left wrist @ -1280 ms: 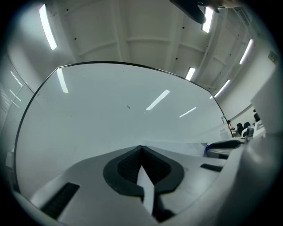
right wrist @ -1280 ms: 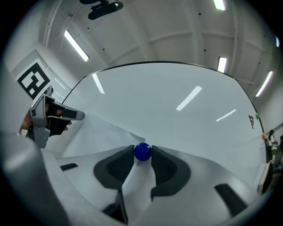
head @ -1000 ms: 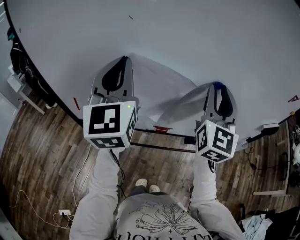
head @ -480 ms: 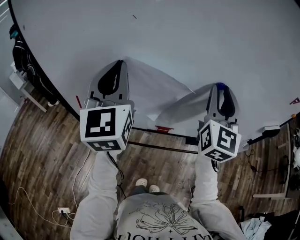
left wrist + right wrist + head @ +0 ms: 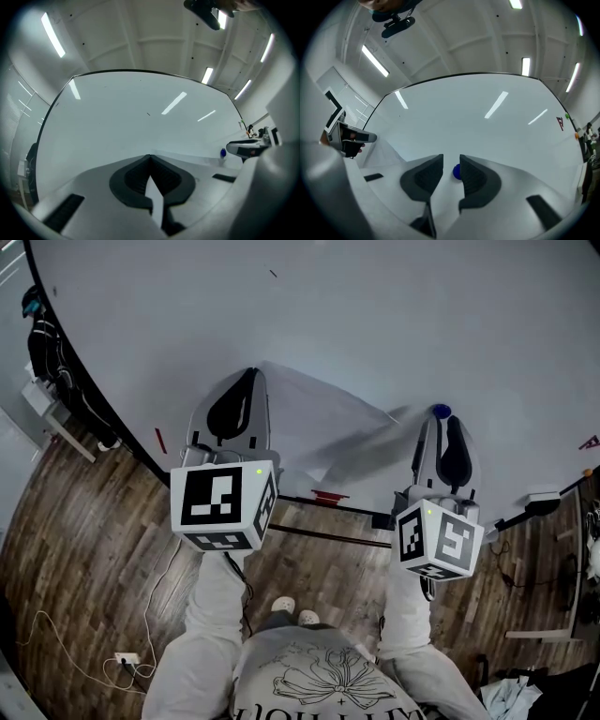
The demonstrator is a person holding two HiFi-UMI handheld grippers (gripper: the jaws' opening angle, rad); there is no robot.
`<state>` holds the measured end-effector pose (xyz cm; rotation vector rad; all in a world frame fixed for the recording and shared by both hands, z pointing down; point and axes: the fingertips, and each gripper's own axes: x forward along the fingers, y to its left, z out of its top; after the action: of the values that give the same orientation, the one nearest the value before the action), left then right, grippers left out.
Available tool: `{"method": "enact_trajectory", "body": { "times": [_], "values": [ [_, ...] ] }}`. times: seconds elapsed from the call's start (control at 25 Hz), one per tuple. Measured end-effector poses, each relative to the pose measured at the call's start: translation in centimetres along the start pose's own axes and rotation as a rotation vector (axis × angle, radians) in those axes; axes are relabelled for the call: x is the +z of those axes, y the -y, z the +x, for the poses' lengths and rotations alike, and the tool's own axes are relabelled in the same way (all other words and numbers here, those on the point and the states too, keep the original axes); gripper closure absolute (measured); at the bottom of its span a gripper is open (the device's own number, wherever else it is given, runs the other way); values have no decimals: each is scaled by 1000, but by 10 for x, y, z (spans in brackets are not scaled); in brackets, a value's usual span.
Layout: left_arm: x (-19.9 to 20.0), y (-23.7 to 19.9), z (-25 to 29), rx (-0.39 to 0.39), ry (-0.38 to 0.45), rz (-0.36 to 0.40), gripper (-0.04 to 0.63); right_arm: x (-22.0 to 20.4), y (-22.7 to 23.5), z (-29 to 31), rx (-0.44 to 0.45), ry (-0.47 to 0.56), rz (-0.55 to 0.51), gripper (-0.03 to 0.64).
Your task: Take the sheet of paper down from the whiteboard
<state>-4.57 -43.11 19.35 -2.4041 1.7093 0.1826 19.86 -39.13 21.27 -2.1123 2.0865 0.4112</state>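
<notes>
Paper sheet point(image 5: 314, 418) hangs on the whiteboard point(image 5: 375, 306); left gripper point(image 5: 150, 158) pinches its corner to steady it, while right gripper point(image 5: 451, 164), jaws apart, has just been closing around 1 blue magnet point(image 5: 440, 411) pinning it.

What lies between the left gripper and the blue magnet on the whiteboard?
The sheet. In the head view it runs from the left gripper, whose fingers are shut on one corner, across to the magnet.

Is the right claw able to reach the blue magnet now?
Probably yes: the right claw has just been closing, yet its jaws stand apart with the blue magnet in their gap, nothing blocking.
</notes>
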Motion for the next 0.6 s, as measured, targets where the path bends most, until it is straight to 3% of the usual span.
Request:
{"method": "enact_trajectory", "body": {
  "times": [0.6],
  "values": [
    [-16, 14, -20, -7, -34, -31, 591, -5, -8, -12, 7, -39, 36, 569]
  ]
}}
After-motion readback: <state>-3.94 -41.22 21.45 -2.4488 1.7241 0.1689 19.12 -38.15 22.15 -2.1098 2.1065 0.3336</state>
